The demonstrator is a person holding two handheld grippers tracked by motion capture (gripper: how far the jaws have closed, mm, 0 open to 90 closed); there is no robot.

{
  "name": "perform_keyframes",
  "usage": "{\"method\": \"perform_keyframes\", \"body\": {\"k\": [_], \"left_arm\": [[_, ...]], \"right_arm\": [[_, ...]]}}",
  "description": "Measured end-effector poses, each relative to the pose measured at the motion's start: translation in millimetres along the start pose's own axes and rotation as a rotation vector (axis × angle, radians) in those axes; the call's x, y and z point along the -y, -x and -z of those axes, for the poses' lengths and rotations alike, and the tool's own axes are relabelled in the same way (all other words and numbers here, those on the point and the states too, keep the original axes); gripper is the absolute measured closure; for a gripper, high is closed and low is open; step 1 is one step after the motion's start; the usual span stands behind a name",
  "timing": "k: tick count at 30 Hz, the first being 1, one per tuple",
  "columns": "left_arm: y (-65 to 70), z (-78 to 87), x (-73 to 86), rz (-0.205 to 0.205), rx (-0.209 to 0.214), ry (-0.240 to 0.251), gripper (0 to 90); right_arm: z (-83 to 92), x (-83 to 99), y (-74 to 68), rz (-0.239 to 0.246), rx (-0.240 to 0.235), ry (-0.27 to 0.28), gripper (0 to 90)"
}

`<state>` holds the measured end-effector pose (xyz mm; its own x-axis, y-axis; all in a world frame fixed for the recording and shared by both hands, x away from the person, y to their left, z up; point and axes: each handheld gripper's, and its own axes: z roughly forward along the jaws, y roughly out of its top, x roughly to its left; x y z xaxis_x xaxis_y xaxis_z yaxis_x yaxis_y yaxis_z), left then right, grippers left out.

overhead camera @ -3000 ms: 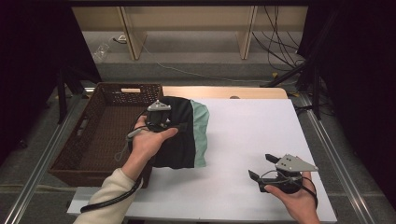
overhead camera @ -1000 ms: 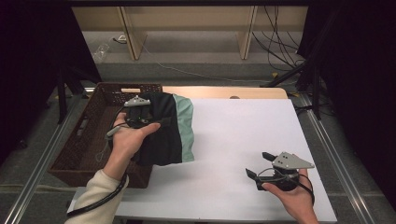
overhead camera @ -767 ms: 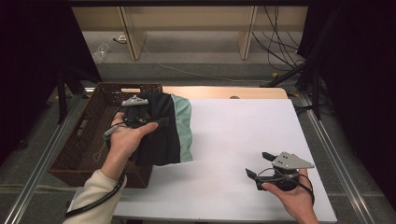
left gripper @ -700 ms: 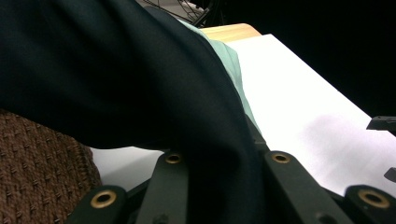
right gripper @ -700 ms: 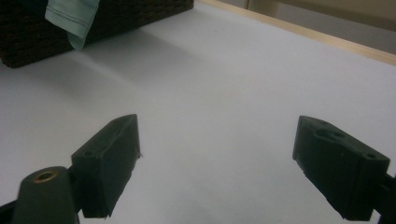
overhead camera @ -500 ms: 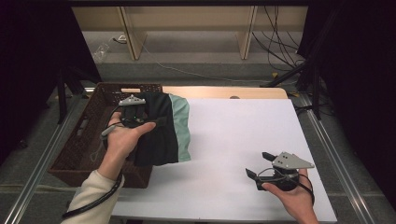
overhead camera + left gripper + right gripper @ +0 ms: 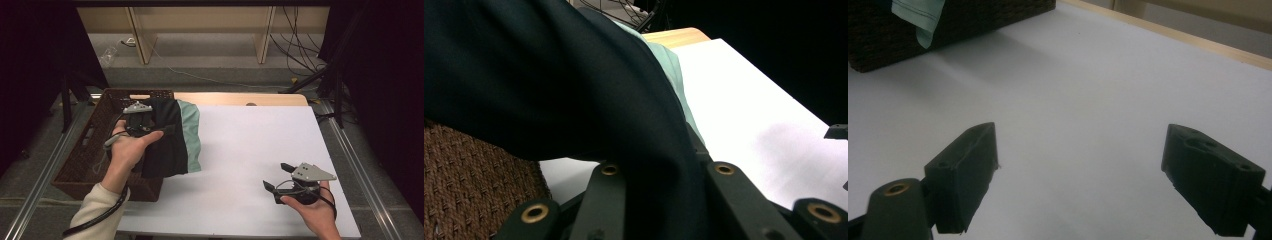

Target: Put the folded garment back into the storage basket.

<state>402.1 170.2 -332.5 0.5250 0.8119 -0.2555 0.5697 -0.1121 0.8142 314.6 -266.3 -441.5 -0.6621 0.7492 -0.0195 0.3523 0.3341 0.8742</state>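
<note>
Left gripper [image 7: 145, 129] clenched on dark garment [image 7: 165, 145] with mint-green lining; cloth bunched between jaws, draping over wicker basket [image 7: 85, 155] rim. Right gripper [image 7: 280, 182] released, jaws wide over bare white tabletop [image 7: 250, 140], garment well apart.

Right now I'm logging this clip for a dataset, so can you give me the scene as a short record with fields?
held item: dark and mint-green garment, draped over the basket's right rim
container: brown wicker basket at the table's left edge
left gripper: shut on the garment, above the basket
right gripper: open, holding nothing, low over the white table
</note>
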Motion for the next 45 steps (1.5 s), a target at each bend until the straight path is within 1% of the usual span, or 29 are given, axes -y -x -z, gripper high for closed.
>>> {"method": "perform_keyframes", "body": {"k": [15, 26, 35, 45], "left_arm": [[-8.5, 11.5, -3.0, 0.015, -0.009, 0.028, 77.4], [-14.2, 20.1, -5.2, 0.022, -0.027, 0.046, 77.4], [-21.9, 26.5, -6.3, 0.034, -0.048, 0.063, 77.4], [-31.1, 30.7, -6.5, 0.058, -0.065, 0.076, 77.4]], "right_arm": [[0.0, -0.1, 0.1, 0.001, 0.001, 0.001, 15.7], [0.0, -0.1, 0.1, 0.001, 0.001, 0.002, 15.7], [0.0, -0.2, 0.1, 0.001, 0.001, 0.002, 15.7], [0.0, -0.3, 0.0, 0.002, 0.000, 0.002, 15.7]]}}
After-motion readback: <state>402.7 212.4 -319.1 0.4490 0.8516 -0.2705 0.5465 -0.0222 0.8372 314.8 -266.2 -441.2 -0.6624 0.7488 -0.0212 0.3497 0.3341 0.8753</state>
